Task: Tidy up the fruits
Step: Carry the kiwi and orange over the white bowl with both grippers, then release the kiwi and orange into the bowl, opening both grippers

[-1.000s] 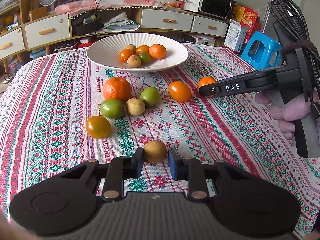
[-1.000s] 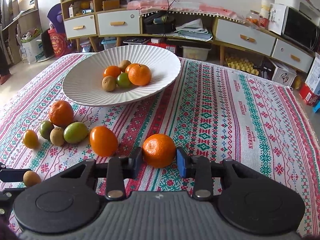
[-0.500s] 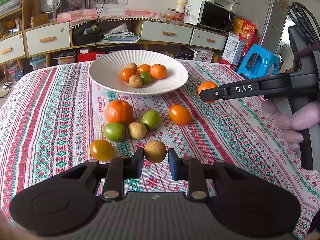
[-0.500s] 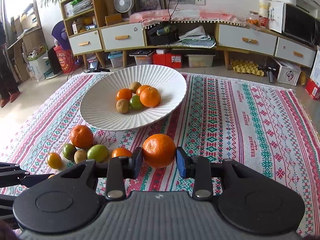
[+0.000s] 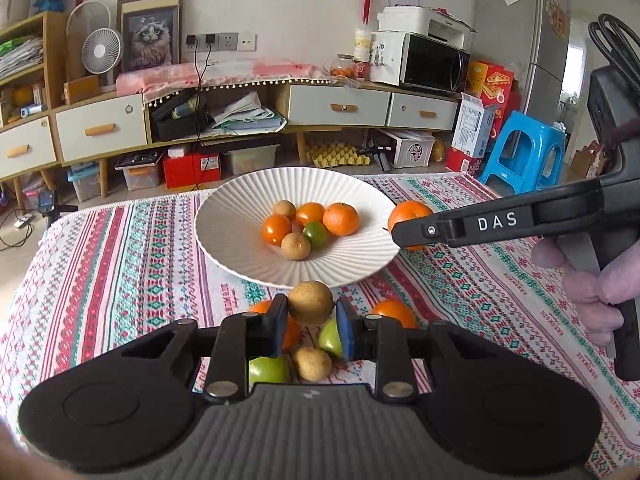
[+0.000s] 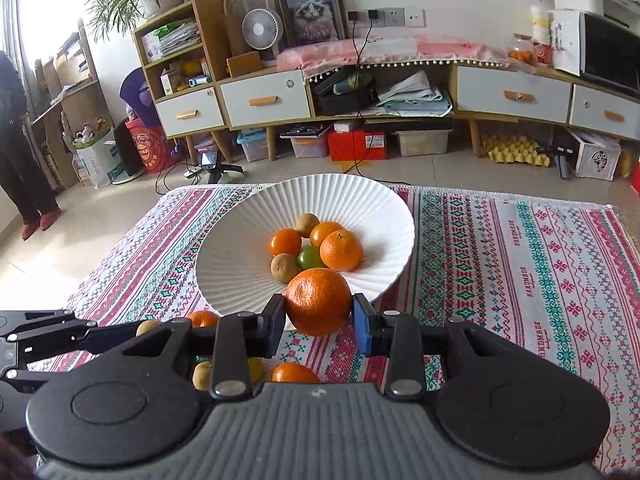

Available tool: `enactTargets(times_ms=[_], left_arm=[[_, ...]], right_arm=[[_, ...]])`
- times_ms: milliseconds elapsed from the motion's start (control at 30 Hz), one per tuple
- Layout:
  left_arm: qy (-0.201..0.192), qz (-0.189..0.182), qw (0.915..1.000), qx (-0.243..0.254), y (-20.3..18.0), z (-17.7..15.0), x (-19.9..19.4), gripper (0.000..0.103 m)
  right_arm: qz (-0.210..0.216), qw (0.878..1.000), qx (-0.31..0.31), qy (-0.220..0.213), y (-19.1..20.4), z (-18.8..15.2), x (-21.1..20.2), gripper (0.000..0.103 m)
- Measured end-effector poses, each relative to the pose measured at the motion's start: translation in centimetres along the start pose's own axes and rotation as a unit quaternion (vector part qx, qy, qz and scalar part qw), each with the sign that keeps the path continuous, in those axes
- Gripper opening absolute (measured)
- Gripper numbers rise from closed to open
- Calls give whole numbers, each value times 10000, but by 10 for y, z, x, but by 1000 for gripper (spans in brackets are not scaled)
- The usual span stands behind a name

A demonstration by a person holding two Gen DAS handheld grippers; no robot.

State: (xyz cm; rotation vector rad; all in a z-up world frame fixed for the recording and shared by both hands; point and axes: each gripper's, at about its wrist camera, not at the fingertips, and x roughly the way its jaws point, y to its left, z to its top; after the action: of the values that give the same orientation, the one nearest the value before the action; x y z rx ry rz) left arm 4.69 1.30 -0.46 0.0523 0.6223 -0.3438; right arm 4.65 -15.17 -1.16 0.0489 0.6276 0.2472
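Black plastic, two units, each held above a patterned tablecloth [image 5: 120, 248].

Left gripper [image 5: 310, 326]: clamped on a brown round fruit [image 5: 310, 302], which sits between the pads, clear of the cloth. Directly beneath and behind the fingers, loose on the cloth: a green fruit [image 5: 269, 370] under the left finger, a second brown fruit [image 5: 312, 363] at centre, another green fruit [image 5: 332, 338] against the right pad's line, and an orange fruit [image 5: 394, 312] just past the right finger. A further orange fruit is partly hidden behind the left finger. Beyond these, ahead of the fingertips: a white ribbed bowl [image 5: 232, 232] holding six fruits, orange, brown and one green, clustered at its middle.

Right gripper [image 6: 319, 318]: clamped on a large orange [image 6: 318, 301], carried at the near rim of the white ribbed bowl [image 6: 240, 240]. Below its fingers, on the cloth: a small orange fruit [image 6: 295, 373] and a brown fruit [image 6: 202, 374], both partly hidden. In the left wrist view this gripper [image 5: 404, 226] reaches in from the right with its orange just beside the bowl's right rim; the hand [image 5: 592, 284] grips the handle.

Far ground: a low sideboard with drawers [image 6: 266, 100], a desk fan [image 6: 262, 28], a framed cat picture [image 6: 310, 10], a blue stool [image 5: 524, 152].
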Motion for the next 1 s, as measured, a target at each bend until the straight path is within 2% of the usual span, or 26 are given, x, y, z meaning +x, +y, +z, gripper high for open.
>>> enactTargets(times_ms=[300, 533, 1000], left_arm=[[263, -214, 9994, 110, 23, 36, 43, 24], [551, -119, 9965, 621, 26, 39, 71, 24], [781, -138, 9942, 732, 34, 41, 95, 25]], right_arm=[[118, 9998, -138, 92, 3, 5, 18, 33], [175, 9994, -284, 128, 5, 6, 24, 33], [141, 9990, -317, 280, 4, 7, 40, 33]])
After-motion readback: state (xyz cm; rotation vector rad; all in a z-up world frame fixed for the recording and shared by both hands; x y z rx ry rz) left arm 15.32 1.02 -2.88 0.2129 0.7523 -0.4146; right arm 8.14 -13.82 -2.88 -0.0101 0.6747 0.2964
